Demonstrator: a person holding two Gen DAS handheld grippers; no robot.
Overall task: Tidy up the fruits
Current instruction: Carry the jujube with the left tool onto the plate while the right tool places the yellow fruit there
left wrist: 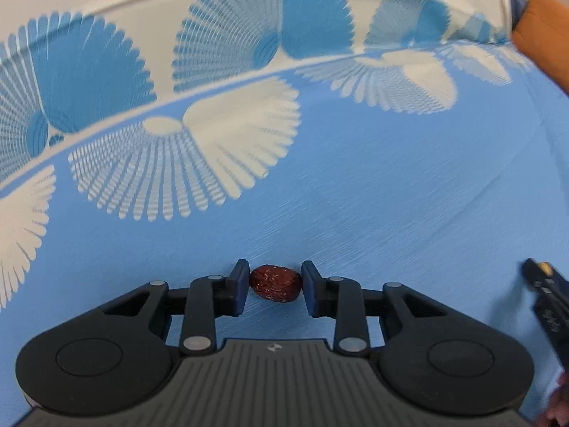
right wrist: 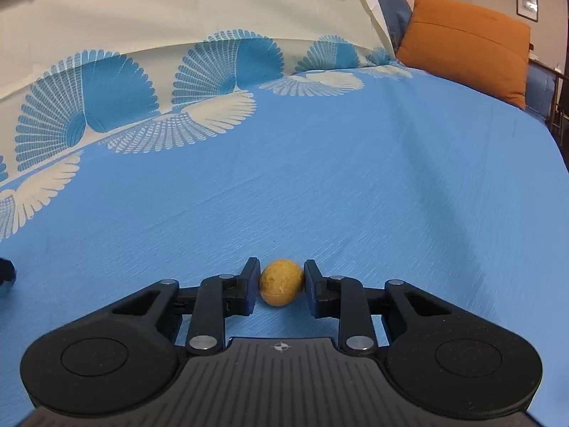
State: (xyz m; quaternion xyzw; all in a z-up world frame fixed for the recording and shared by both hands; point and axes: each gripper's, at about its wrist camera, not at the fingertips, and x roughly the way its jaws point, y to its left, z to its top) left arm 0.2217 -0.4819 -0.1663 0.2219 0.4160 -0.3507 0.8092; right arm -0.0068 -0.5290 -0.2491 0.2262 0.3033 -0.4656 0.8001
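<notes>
Both grippers closed | left gripper (left wrist: pixel 274 282): red date (left wrist: pixel 275 282) | right gripper (right wrist: pixel 281 282): yellow fruit (right wrist: pixel 281 282)

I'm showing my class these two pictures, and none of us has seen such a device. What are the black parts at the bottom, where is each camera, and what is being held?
Each picture comes from a camera on a hand-held two-finger gripper, looking forward along its fingers. The black parts are the gripper itself. In the left wrist view, the left gripper is closed on a wrinkled red date. In the right wrist view, the right gripper is closed on a round yellow fruit. Below both lies a blue bedspread with fan patterns. An orange cushion sits far right.
</notes>
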